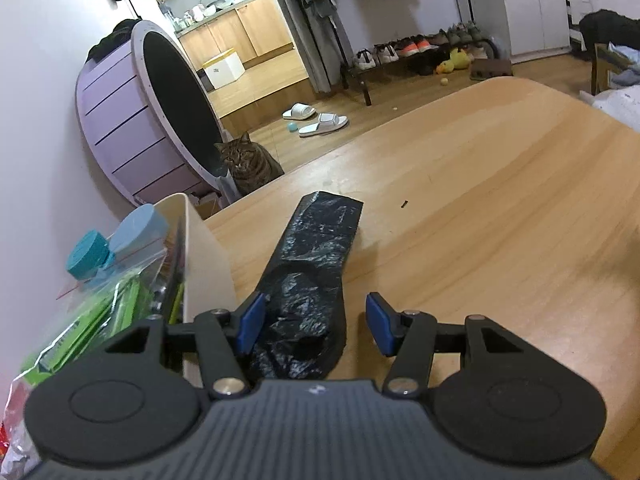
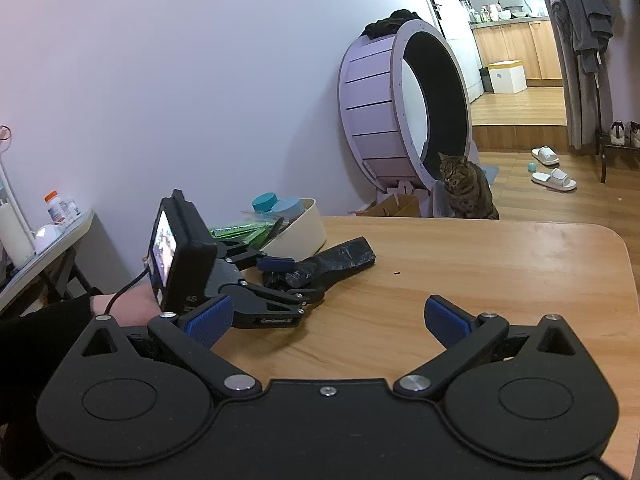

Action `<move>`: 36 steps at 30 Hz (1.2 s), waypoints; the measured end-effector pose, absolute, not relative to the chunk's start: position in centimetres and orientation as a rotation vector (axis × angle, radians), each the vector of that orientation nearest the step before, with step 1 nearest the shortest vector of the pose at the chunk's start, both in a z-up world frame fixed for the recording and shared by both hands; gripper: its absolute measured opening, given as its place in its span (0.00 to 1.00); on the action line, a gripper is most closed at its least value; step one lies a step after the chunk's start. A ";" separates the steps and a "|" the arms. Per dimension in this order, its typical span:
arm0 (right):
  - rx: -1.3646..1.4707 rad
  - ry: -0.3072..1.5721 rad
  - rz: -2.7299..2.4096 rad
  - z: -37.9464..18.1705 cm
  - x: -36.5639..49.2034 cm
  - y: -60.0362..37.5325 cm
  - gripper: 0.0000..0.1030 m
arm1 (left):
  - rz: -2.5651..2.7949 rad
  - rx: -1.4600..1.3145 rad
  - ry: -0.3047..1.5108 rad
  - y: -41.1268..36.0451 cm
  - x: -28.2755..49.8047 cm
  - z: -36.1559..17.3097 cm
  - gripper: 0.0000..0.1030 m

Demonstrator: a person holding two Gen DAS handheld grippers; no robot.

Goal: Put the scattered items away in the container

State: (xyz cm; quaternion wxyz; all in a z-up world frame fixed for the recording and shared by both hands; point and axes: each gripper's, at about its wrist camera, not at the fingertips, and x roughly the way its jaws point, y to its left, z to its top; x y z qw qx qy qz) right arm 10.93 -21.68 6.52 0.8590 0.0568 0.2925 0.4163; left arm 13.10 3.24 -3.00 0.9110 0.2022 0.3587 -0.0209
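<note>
- Left hand-held gripper (image 1: 314, 322) straddles the near end of the black bag (image 1: 316, 264), jaws apart, not visibly pinching.
- Bag lies flat on the table (image 1: 480, 200), beside the bin (image 1: 204, 248) at the left edge.
- Right hand-held gripper (image 2: 328, 320) hovers open, empty.

One bag roll (image 1: 316, 264), one container (image 2: 298, 232), two slippers (image 2: 554, 178).

It was a lived-in home: a tabby cat (image 2: 468, 186) sat on the wood floor by a big purple cat wheel (image 2: 400, 108), slippers (image 2: 554, 179) lay about, coats (image 2: 584, 16) hung by a shoe rack (image 1: 420, 52), and kitchen cabinets (image 2: 516, 46) showed through the doorway.
</note>
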 end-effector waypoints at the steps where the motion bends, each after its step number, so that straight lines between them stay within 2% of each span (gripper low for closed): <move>1: 0.120 0.614 0.875 6.5 10.9 -21.6 1.00 | -0.045 0.418 0.741 3.2 13.2 -3.1 0.53; 18: 0.126 0.606 0.895 6.6 10.7 -22.0 1.00 | -0.130 0.336 0.768 3.6 12.3 -2.1 0.51; 24: 0.118 0.607 0.900 6.7 10.7 -21.7 1.00 | -0.010 0.444 0.779 2.0 13.4 -3.3 0.49; 28: 0.120 0.605 0.902 6.7 10.6 -22.0 1.00 | -0.025 0.488 0.775 1.4 13.3 -3.4 0.40; 32: 0.124 0.607 0.892 6.6 10.6 -22.1 1.00 | -0.020 0.479 0.762 1.8 13.0 -3.0 0.18; 34: 0.124 0.604 0.894 6.7 10.5 -22.1 1.00 | -0.053 0.437 0.761 2.2 12.6 -2.4 0.14; 36: 0.125 0.603 0.896 6.7 10.5 -22.2 1.00 | -0.119 0.407 0.786 2.0 12.2 -2.2 0.05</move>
